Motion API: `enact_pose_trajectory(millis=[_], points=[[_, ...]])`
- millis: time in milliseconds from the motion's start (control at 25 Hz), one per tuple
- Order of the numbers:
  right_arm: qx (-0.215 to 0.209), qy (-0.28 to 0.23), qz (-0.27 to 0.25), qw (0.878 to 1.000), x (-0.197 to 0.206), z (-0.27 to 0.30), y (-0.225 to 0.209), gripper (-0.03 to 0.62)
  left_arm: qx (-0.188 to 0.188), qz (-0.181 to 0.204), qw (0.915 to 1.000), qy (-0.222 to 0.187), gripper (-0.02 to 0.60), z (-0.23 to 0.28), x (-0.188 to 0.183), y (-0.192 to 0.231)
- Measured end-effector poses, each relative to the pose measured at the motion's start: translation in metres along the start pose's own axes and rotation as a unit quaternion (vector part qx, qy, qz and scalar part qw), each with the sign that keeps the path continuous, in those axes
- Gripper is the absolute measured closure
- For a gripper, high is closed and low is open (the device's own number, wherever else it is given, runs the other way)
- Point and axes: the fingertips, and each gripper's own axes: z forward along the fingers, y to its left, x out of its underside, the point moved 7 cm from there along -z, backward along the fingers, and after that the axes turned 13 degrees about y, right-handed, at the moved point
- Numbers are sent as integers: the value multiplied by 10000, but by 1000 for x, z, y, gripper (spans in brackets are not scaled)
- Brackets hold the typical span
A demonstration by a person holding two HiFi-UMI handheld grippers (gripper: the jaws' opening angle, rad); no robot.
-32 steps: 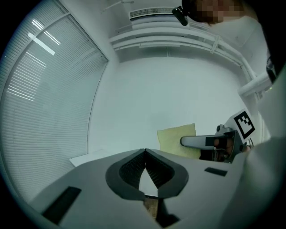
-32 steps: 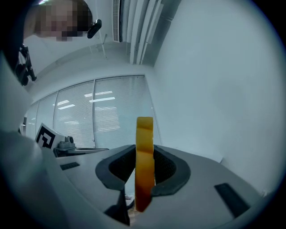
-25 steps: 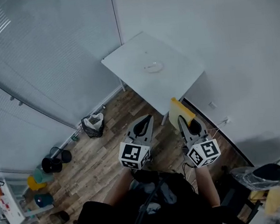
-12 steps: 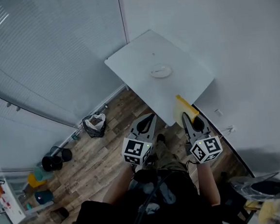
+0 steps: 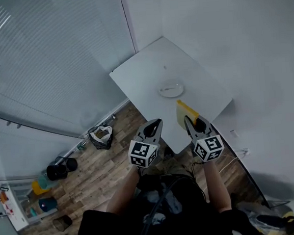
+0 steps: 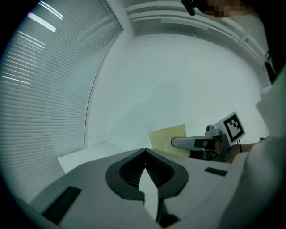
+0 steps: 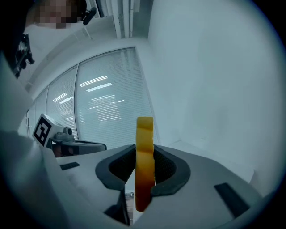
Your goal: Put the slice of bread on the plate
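Observation:
A white plate (image 5: 171, 90) lies on the white table (image 5: 143, 74) in the head view. My right gripper (image 5: 187, 120) is shut on a yellow slice of bread (image 5: 183, 113), which hangs over the table's near edge, short of the plate. In the right gripper view the bread (image 7: 144, 129) stands edge-on, upright, pinched between the jaws of the right gripper (image 7: 144, 148). My left gripper (image 5: 158, 121) is beside it on the left, shut and empty. In the left gripper view that gripper's (image 6: 145, 152) jaws meet, with the bread (image 6: 167, 137) to the right.
The table stands in a corner between a window wall with blinds (image 5: 54, 56) and a plain white wall (image 5: 243, 44). On the wooden floor lie a white bag (image 5: 100, 136), dark and coloured items (image 5: 54, 171) and a cable (image 5: 237, 155).
Both grippers have moved forward to the table together. The bread, earlier over the floor, now reaches over the table's near edge. The plate sits nearer to the grippers.

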Motion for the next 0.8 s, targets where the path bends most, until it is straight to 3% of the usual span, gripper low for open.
enact_pose_trajectory(millis=[160,360,440,600,720,800], points=[[-12,272,30,9996,10,60,-50,500,-64,31,9999,147,577,34,-2,21],[-53,574,557,9968,29,135,-98,499,-26,-215,9993,315,577,61,3,52],[107,701,414,9966,32,161,-111,500,-10,-277,9990,337,577,68,2,65],[662,1272,-815,9863,34,214,-123,500,-58,-255,9987,432,577,81,1,98],[814,1752,-1757,9653,45,254,-127,500,-101,-341,9980,521,577,86,7,117],[911,2055,-2444,9433,51,277,-129,499,-130,-435,9973,585,577,84,10,127]])
